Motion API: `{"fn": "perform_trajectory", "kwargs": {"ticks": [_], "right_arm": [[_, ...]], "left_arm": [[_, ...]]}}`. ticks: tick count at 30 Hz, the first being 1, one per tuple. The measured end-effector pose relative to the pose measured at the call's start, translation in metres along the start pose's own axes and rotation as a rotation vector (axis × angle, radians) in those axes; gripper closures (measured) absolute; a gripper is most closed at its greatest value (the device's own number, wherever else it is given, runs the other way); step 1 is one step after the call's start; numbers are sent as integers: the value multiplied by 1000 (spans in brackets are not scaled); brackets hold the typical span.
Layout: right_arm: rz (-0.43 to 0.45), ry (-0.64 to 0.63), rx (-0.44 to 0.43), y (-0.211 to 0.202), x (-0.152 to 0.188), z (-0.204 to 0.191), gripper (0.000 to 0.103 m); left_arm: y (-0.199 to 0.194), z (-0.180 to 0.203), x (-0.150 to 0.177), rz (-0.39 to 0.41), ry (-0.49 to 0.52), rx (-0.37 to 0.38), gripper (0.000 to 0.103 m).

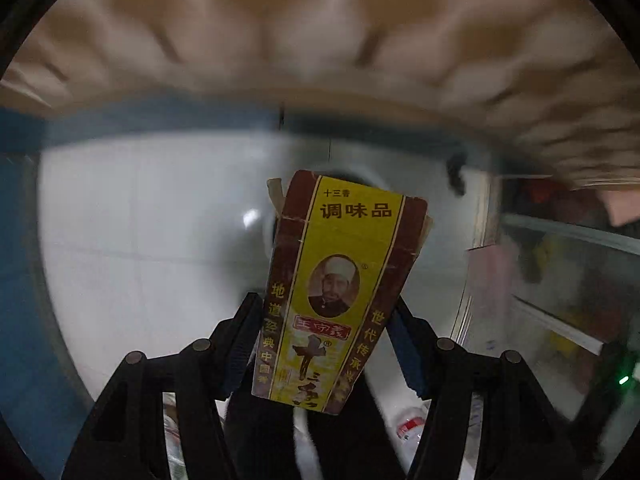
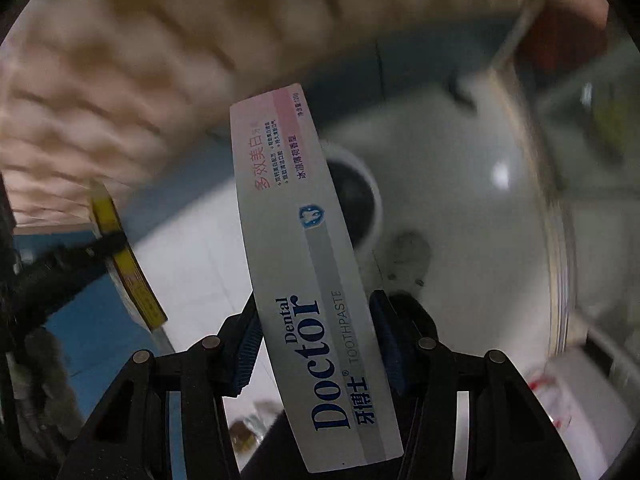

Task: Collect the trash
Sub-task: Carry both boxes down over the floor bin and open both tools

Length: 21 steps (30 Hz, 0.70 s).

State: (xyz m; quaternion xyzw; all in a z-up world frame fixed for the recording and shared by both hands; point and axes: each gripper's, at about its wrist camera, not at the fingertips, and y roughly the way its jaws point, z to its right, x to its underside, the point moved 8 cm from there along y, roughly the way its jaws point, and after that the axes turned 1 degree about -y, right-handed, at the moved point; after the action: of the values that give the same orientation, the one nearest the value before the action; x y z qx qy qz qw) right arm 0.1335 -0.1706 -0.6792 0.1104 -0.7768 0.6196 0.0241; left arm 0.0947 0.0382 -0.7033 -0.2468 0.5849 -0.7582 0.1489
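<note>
My left gripper (image 1: 326, 320) is shut on a yellow and maroon seasoning box (image 1: 340, 280) with a portrait on it, held upright above the pale floor. My right gripper (image 2: 316, 332) is shut on a long white toothpaste box (image 2: 304, 248) printed "Dental Doctor". In the right wrist view the left gripper's arm and the edge of the seasoning box (image 2: 128, 264) show at the left. A round white bin with a dark inside (image 2: 356, 196) stands on the floor behind the toothpaste box; its rim also shows behind the seasoning box in the left wrist view (image 1: 360, 174).
A beige rumpled cover (image 1: 304, 28) fills the top of both views, above a blue band (image 1: 132, 120). White tiled floor (image 1: 152, 232) lies below. Shelves with blurred items (image 1: 568, 280) stand at the right. A plastic bottle (image 1: 412, 428) lies low between the fingers.
</note>
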Motion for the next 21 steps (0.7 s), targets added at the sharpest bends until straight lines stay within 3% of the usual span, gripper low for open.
{"fn": "perform_trajectory", "kwargs": {"ticks": [4,5,8,11,13,14,15,16,17,18,21], "right_arm": [[-141,29,24,131,0,27,50],[-164,23,25,148,0,29,51],[-221,10,44,214,-13,40,52],[-242,-17,73,259,-29,48,53],[-254,-21,78,271,-37,48,53],[-254,-21,85,277,-41,51,53],[-246,-27,87,279,-45,50,46],[-239,-38,92,279,-48,50,36],[-231,-41,91,277,-44,49,15],[-209,-48,87,273,-47,49,3],[-145,-98,152,257,-55,48,2]], "left_arm": [[106,-9,-18,-78,-9,3,44],[133,-10,-22,-111,-6,9,44],[177,-9,-27,-189,-31,82,42],[192,-11,-31,-175,-16,27,42],[192,-20,-33,-153,-20,-2,31],[190,-26,-32,-141,-23,-12,16],[186,-32,-35,-120,-24,-33,4],[182,-35,-36,-104,-19,-54,1],[178,-40,-35,-94,-15,-64,0],[173,-43,-35,-79,-7,-85,0],[157,-40,-36,-9,34,-149,0]]}}
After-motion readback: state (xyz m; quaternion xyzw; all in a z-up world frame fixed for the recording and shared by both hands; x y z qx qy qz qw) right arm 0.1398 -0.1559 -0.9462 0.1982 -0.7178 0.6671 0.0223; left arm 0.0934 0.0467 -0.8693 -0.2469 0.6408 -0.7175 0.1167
